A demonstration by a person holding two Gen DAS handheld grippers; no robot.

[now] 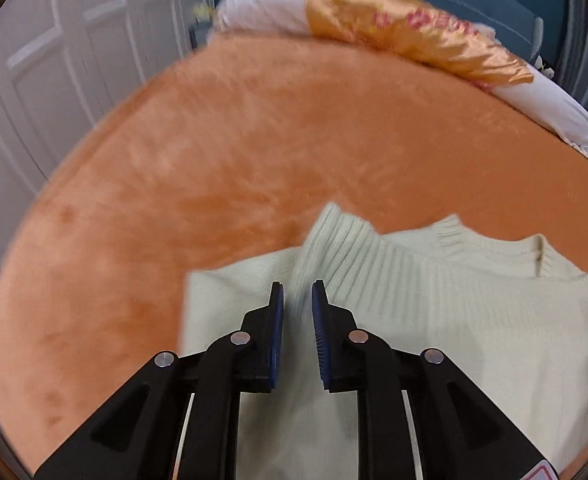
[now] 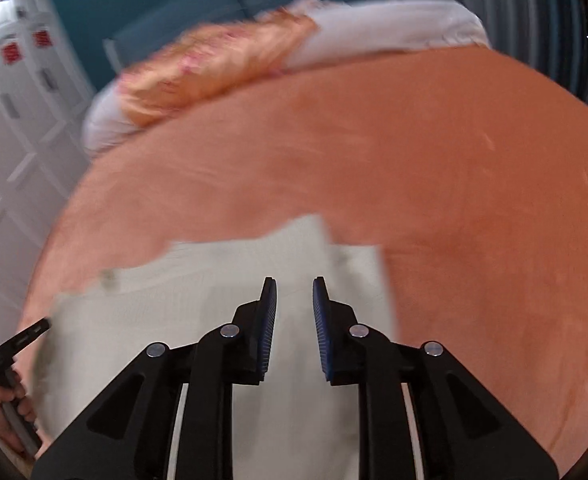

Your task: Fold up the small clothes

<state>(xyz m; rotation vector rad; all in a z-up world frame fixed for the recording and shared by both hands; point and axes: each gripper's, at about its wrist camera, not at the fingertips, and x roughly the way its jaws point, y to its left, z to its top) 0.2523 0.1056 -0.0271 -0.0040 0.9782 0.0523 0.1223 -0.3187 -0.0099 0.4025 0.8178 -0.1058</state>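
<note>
A pale cream knitted sweater (image 1: 454, 320) lies flat on the orange bedspread (image 1: 234, 168), neck opening to the far right and a ribbed sleeve folded across its upper left. My left gripper (image 1: 297, 292) hovers over that folded sleeve, jaws a little apart and empty. In the right wrist view the sweater (image 2: 214, 300) is blurred, with a folded edge at its far side. My right gripper (image 2: 294, 288) is over the sweater's right part, jaws apart, holding nothing. The left gripper's handle and the hand on it (image 2: 2, 368) show at the far left.
A white pillow (image 1: 262, 8) with an orange patterned cloth (image 1: 406, 28) lies at the head of the bed. White cabinet doors (image 1: 54, 60) stand to the left. A teal wall and grey curtain are behind. The orange bedspread (image 2: 454, 160) spreads around the sweater.
</note>
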